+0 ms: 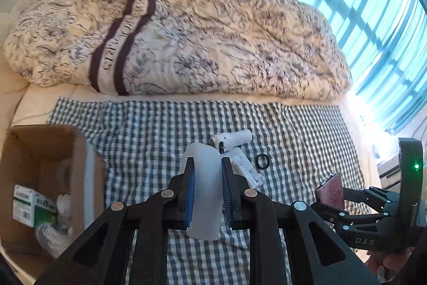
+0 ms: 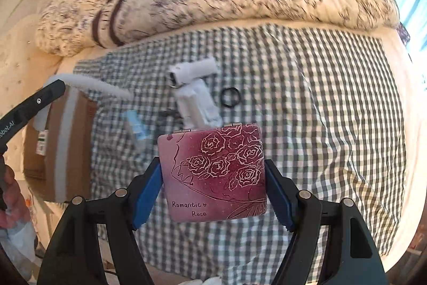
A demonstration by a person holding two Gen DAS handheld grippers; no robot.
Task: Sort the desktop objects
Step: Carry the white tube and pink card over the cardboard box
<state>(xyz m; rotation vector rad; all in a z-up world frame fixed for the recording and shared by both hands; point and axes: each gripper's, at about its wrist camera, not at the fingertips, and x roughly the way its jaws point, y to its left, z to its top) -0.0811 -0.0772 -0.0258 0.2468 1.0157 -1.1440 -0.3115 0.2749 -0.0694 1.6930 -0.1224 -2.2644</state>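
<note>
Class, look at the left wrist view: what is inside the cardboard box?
Inside the cardboard box lie a green-and-white carton and some white items beside it. The box's near wall and the left gripper's frame cover the rest, so nothing more can be told.

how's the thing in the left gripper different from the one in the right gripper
The translucent white curved plastic piece is plain and bent into an arch; the flat pink-red rose-printed compact case is square and lettered "Romantic Rose". The left gripper is squeezed nearly shut on the thin plastic piece, while the right gripper spans the wide case by its two side edges. Both are clamped between blue pads above the green checked cloth.
</note>
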